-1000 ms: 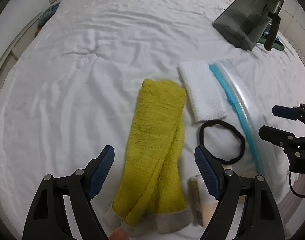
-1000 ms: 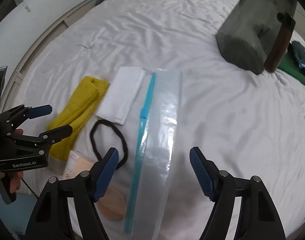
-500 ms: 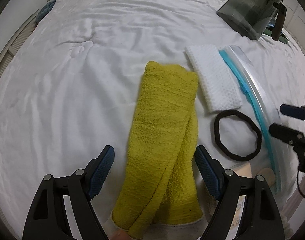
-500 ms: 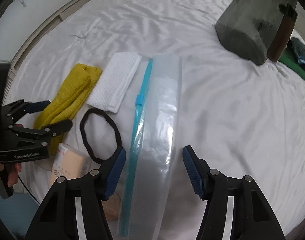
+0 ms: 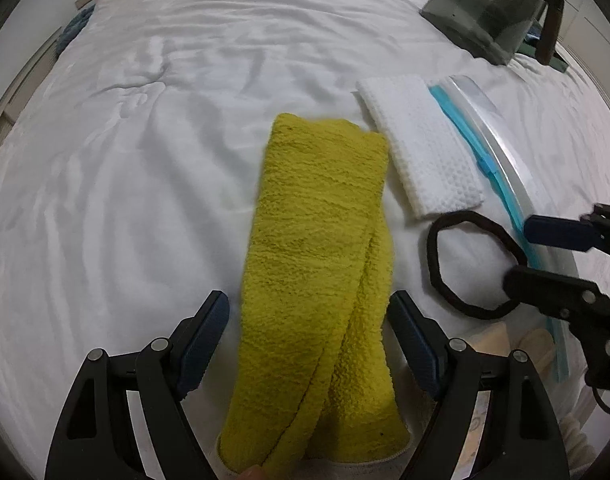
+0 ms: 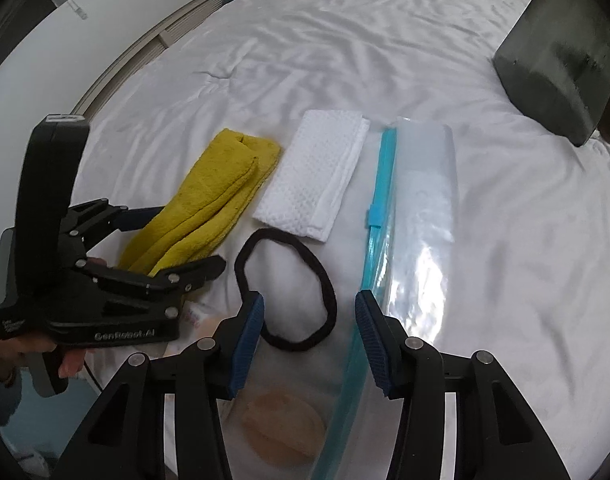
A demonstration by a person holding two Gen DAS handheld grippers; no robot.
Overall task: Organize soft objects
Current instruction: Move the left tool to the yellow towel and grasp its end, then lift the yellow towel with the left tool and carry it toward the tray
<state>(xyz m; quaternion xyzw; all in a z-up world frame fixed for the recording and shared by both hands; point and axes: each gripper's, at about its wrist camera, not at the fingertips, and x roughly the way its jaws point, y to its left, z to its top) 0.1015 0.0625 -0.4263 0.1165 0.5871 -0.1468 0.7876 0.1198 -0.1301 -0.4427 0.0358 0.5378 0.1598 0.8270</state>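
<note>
A folded yellow towel (image 5: 321, 260) lies lengthwise on the white bed. My left gripper (image 5: 307, 304) hangs open over the towel's near end, one finger on each side and neither pad touching it. To its right lie a white waffle cloth (image 5: 421, 152), a black hair band (image 5: 432, 264) and a clear zip bag (image 5: 501, 152) with a blue zipper. In the right wrist view my right gripper (image 6: 309, 304) is closing its jaws just above the hair band (image 6: 330, 288). The band's right side lies between the pads, which do not press on it. The zip bag (image 6: 421, 216) runs along the right finger.
A dark grey box (image 6: 557, 60) stands at the far right of the bed. A beige round pad (image 6: 283, 428) and a small packet (image 6: 193, 316) lie near the front edge. A hand (image 6: 9, 352) holds the left gripper (image 6: 193, 236) beside the towel (image 6: 209, 208).
My right gripper has moved left and down from over the zip bag to the hair band, and its jaws have narrowed. The left gripper stays open over the towel.
</note>
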